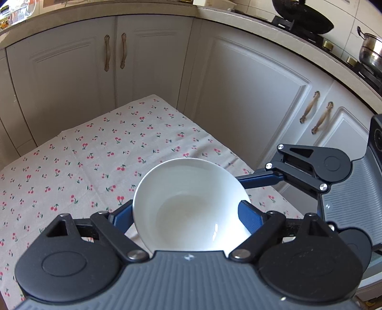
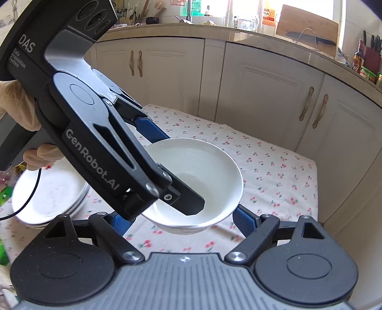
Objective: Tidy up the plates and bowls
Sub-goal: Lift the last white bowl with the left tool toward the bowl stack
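Note:
A white bowl (image 1: 188, 202) hangs above the cherry-print tablecloth (image 1: 95, 155), tilted toward the left wrist camera. My left gripper (image 1: 183, 212) is shut on it, with one blue finger at each side. In the right wrist view the same bowl (image 2: 210, 171) sits between my right gripper's (image 2: 181, 219) blue fingers, which press its lower sides. There the left gripper (image 2: 172, 169) comes in from the upper left, one finger lying over the bowl's inside and the other behind its far rim. A right gripper finger (image 1: 257, 178) reaches the bowl's right rim.
A stack of white plates (image 2: 47, 198) lies on the cloth at the left. White cabinet doors (image 1: 238, 95) wrap around the table's far side. A black wok (image 1: 303, 14) and a steel pot (image 1: 370, 52) stand on the counter. A gloved hand (image 2: 14, 107) holds the left gripper.

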`<state>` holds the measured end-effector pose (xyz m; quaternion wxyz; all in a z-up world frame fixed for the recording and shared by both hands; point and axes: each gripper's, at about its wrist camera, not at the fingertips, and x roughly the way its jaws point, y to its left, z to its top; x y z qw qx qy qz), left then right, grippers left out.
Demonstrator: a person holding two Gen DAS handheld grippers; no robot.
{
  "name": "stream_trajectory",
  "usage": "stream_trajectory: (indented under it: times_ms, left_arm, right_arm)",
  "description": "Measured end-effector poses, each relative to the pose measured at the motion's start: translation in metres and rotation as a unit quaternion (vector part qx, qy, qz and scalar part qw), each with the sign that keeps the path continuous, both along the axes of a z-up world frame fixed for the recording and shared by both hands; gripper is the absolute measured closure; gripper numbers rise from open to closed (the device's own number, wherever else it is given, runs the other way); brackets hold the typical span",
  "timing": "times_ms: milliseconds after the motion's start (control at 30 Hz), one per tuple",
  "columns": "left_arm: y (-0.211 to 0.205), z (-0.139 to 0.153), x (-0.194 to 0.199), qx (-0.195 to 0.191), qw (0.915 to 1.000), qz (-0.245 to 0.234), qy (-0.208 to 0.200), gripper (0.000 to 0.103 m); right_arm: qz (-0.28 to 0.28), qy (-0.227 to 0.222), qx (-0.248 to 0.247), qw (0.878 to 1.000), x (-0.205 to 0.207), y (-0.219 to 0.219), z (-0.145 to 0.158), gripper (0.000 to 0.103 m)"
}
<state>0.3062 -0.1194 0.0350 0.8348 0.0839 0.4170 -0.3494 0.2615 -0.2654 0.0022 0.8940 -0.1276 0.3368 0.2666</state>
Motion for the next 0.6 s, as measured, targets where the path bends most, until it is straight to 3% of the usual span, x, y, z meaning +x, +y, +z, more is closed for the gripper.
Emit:
stream_trajectory:
  times_ms: [600]
  left_arm:
    - [0.019,0.015,-0.09,0.002,0.9999,0.009,-0.009,0.013]
  right_arm:
    - [0.012,-0.01,-0.001,1.0,-0.091,0.019,0.013,0.012]
